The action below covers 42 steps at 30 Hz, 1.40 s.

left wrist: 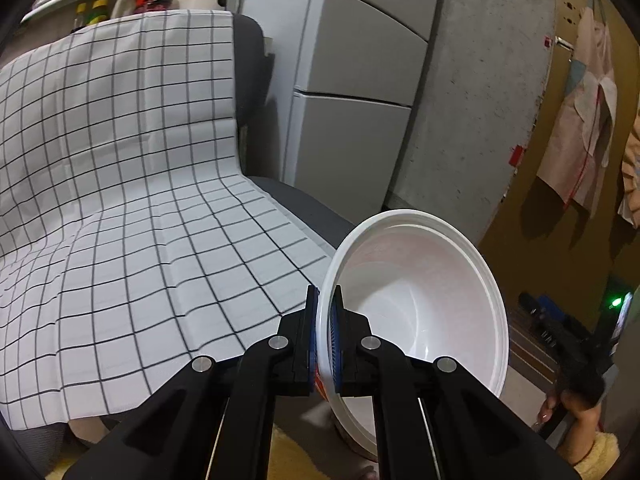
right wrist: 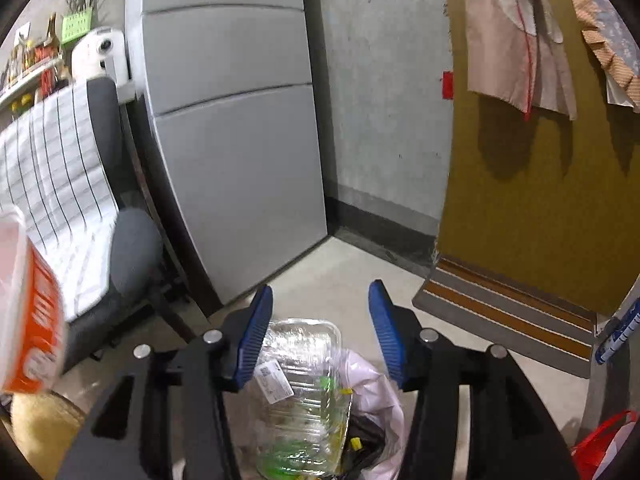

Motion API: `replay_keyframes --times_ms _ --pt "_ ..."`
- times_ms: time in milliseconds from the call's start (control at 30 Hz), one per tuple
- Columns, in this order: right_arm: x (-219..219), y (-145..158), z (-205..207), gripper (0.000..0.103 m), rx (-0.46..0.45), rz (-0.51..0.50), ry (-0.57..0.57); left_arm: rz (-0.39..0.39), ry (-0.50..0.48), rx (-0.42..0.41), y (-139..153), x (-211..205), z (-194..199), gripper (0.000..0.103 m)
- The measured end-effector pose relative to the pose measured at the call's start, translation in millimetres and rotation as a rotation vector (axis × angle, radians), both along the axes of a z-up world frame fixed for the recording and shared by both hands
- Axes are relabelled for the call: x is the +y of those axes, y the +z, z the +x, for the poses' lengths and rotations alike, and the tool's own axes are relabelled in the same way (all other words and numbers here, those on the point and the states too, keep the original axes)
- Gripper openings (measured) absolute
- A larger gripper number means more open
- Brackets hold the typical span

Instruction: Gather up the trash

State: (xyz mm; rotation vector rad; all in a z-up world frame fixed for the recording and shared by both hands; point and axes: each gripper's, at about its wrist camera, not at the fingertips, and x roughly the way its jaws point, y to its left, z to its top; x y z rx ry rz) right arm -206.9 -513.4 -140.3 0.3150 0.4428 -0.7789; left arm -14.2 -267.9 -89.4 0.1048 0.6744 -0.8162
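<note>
The left hand-held gripper [left wrist: 325,300] is closed tight on the rim of a white paper bowl [left wrist: 416,292], tipped on its side beside the chair with the checked cloth [left wrist: 120,200]. The right hand-held gripper [right wrist: 320,300] stands half open with nothing between its pads. Under it, a clear plastic tray [right wrist: 300,392] rests in the trash bag [right wrist: 376,396] on the floor.

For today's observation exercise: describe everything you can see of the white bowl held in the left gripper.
The white bowl is a round, smooth container, plastic or paper by its look, with a rolled rim and an empty, clean-looking inside. It is tipped on its side, its mouth facing the camera. The left gripper is shut on its rim, one pad inside and one outside. In the right wrist view its outer wall shows orange print.
</note>
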Motion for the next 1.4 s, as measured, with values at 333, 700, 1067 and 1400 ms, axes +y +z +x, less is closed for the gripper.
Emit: replay_keyframes --times_ms 333,700,1067,1400 --pt "21 54 -19 0.05 -0.071 -0.079 0.008 0.069 -0.161 0.031 -23 -37 -34 0.006" --pt "3 69 -50 0.05 -0.096 -0.071 -0.045 0.006 -0.325 0.082 -31 -108 -50 0.061" --pt "47 64 -13 0.055 -0.02 -0.041 0.127 0.044 -0.104 -0.046 -9 -37 -25 0.08" --pt "126 85 24 0.098 0.054 -0.053 0.344 0.143 0.116 -0.097 26 56 -14 0.094"
